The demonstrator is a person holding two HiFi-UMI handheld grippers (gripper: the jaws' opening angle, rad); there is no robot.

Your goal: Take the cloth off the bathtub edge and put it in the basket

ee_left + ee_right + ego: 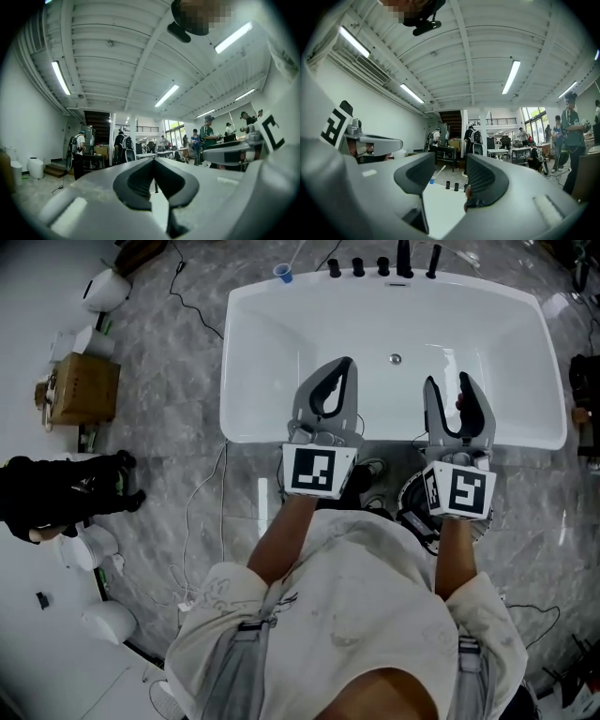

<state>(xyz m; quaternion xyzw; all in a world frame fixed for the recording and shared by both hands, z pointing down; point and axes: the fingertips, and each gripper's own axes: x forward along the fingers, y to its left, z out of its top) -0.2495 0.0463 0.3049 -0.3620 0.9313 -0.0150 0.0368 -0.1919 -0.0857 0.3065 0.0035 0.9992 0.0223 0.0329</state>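
While both hover level above the near edge of the glossy white bathtub (234, 362), your left claw (348, 362) is pinched together, your right claw (447, 381) narrowly parted and empty, and the cloth's place cannot be told.

White bathtub (258, 362), grey marbled floor (169, 352), black taps (405, 261), blue cup (284, 276), brown box (86, 388), off-white shirt (356, 615)

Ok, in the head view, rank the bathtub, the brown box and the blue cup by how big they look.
1. bathtub, by far the largest
2. brown box
3. blue cup, the smallest
The gaps are wide, so nearness to the camera does not change the order.
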